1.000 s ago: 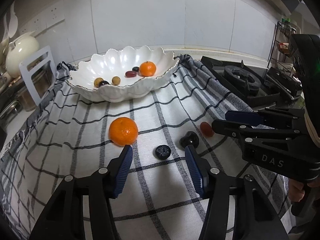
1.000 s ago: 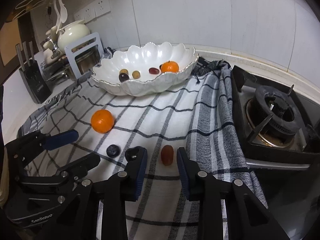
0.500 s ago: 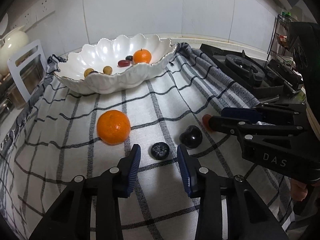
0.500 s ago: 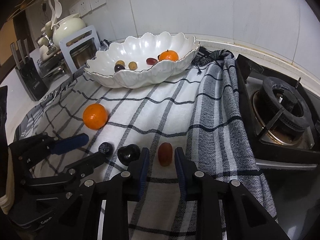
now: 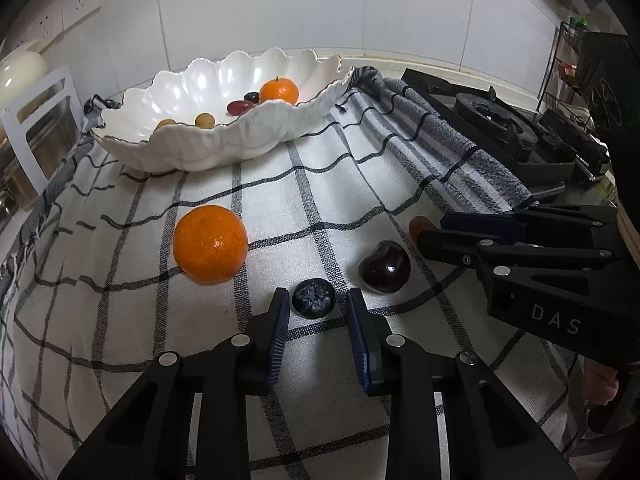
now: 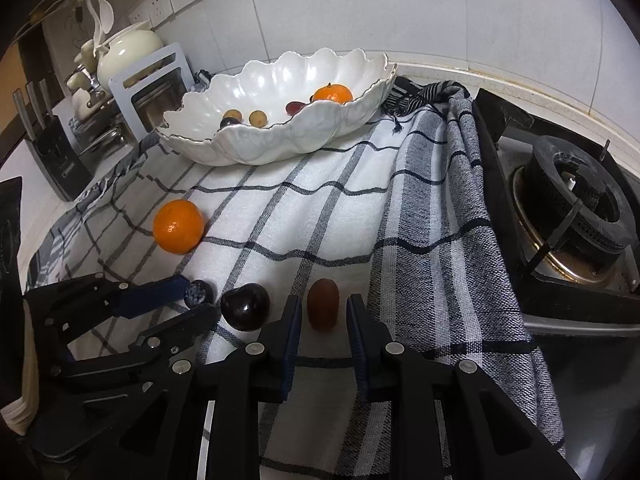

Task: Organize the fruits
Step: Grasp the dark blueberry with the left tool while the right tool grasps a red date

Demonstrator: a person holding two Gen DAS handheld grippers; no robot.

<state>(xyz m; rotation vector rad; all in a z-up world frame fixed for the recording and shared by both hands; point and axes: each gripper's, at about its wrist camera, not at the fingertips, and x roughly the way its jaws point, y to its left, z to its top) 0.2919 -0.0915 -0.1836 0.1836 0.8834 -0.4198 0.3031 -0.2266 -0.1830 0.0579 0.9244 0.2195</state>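
On the checked cloth lie an orange (image 5: pixel 210 250), a blueberry (image 5: pixel 313 303), a dark cherry (image 5: pixel 384 267) and a red grape (image 6: pixel 323 308). My left gripper (image 5: pixel 314 298) is open with the blueberry between its fingertips, not clamped. My right gripper (image 6: pixel 320 304) is open with the red grape between its fingertips. The white scalloped bowl (image 5: pixel 192 152) at the back holds another orange (image 5: pixel 279 91) and several small fruits. The right gripper also shows in the left wrist view (image 5: pixel 434 232), where it hides most of the grape.
A gas stove (image 6: pixel 576 216) lies right of the cloth. A metal rack (image 6: pixel 152 88), a cream pot (image 6: pixel 128 50) and a knife block (image 6: pixel 60 156) stand at the left. The tiled wall is behind the bowl.
Both grippers have moved forward and down and narrowed. The blueberry now sits between the left fingertips and the red grape between the right ones.
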